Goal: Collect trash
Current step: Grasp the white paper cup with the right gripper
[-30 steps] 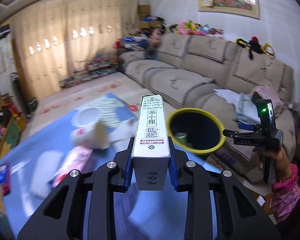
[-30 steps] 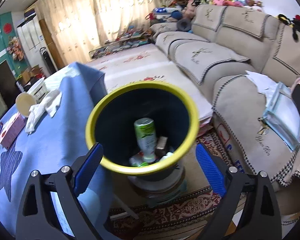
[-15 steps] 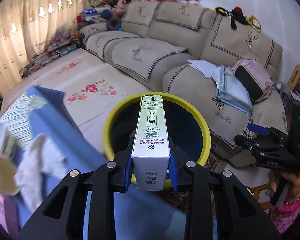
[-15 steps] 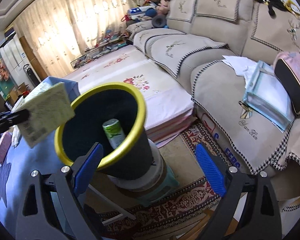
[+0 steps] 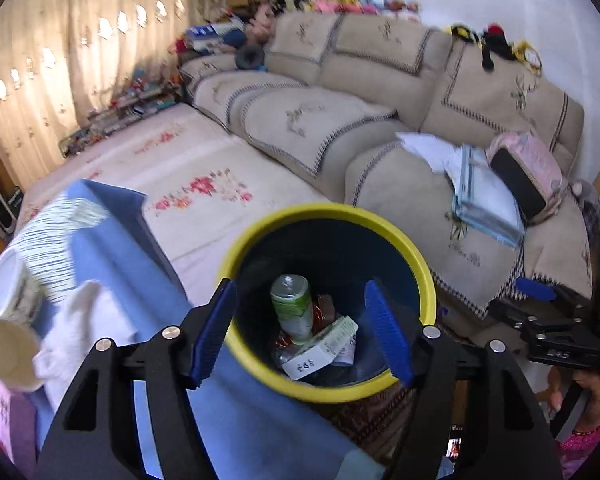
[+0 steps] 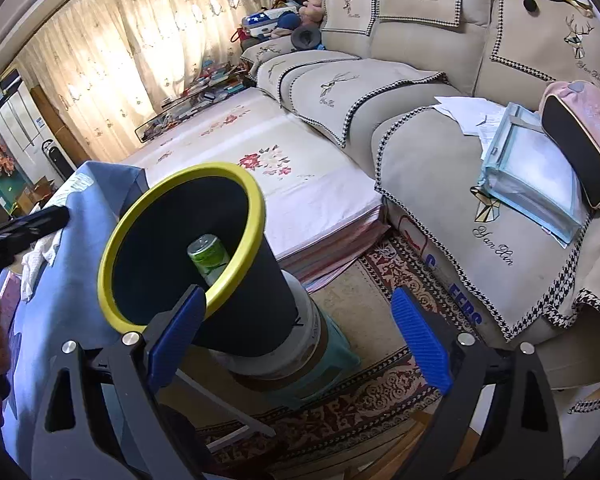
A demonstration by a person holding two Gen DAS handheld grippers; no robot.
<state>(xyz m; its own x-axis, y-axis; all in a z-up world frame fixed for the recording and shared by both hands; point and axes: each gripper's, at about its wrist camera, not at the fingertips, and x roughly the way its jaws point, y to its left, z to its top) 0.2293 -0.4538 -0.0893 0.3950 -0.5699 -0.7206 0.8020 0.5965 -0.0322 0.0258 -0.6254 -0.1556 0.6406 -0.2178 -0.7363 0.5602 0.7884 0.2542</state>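
Note:
My left gripper (image 5: 302, 328) is open and empty, held right above the dark bin with the yellow rim (image 5: 428, 280). The white tea carton (image 5: 320, 348) lies inside the bin beside a green can (image 5: 292, 308) and other trash. My right gripper (image 6: 296, 336) is open and empty, to the right of the bin (image 6: 244, 312), over the rug. It also shows at the right edge of the left wrist view (image 5: 556, 320). The green can (image 6: 210, 256) shows inside the bin there too.
The blue-clothed table (image 5: 112, 248) holds a paper cup (image 5: 10, 350), a white bowl (image 5: 4, 292) and a crumpled white tissue (image 5: 80, 328). The bin stands on a stool (image 6: 332, 360) next to the table. A beige sofa (image 6: 440, 152) with bags and papers lies beyond.
My left gripper has opened and let go of the tea carton, which now lies in the bin. My right gripper has drifted rightward, away from the bin.

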